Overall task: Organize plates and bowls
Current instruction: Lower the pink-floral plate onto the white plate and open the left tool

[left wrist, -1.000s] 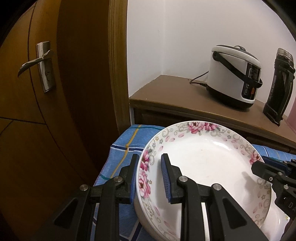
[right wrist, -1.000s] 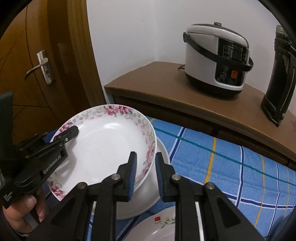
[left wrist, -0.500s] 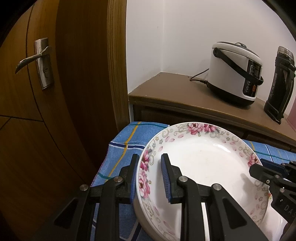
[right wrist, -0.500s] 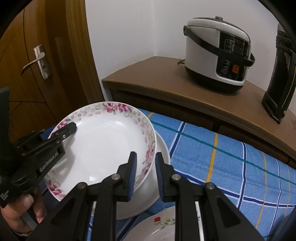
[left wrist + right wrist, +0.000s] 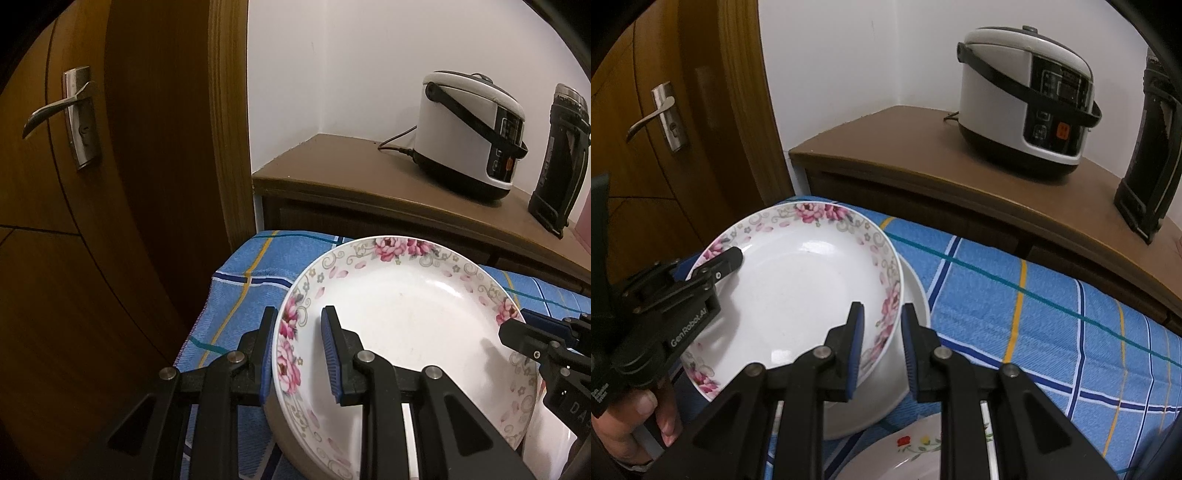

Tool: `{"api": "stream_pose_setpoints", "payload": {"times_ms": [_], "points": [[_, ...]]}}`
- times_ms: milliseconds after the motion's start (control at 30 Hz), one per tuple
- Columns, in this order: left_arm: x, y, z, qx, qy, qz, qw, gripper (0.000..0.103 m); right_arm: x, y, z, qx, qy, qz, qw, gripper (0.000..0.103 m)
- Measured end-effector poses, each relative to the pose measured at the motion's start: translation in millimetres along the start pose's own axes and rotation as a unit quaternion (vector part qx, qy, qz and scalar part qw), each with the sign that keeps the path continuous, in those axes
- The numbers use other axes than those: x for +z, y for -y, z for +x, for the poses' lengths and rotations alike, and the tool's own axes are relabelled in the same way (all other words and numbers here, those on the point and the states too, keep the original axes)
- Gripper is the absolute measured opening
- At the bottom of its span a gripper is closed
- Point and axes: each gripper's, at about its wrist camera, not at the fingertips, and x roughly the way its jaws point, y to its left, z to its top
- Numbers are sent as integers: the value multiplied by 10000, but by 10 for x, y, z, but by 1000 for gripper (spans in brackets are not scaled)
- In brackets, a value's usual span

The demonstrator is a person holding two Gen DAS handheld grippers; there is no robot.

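A: Which step is this?
B: Stacking. The left tool (image 5: 297, 356) and right tool (image 5: 879, 349) each pinch opposite rims of the floral plate (image 5: 406, 332), held over the white bowl (image 5: 886, 391) near the bench's (image 5: 1052, 314) left edge.
A: Next?
B: Probably lower it level, then release.

Both claws (image 5: 879, 350) grip floral plate (image 5: 798, 291) over white bowl (image 5: 908, 332).
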Motion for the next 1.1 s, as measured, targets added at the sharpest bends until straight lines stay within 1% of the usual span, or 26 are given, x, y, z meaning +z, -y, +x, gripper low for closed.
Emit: {"api": "stream_pose_setpoints", "payload": {"times_ms": [667, 1100], "points": [[-21, 13, 68, -57, -103, 46, 9999, 27, 5, 5, 28, -18, -36, -16, 10000, 20], [-16, 18, 131, -137, -231, 80, 9996, 27, 12, 16, 92, -57, -141, -16, 9999, 20]]}}
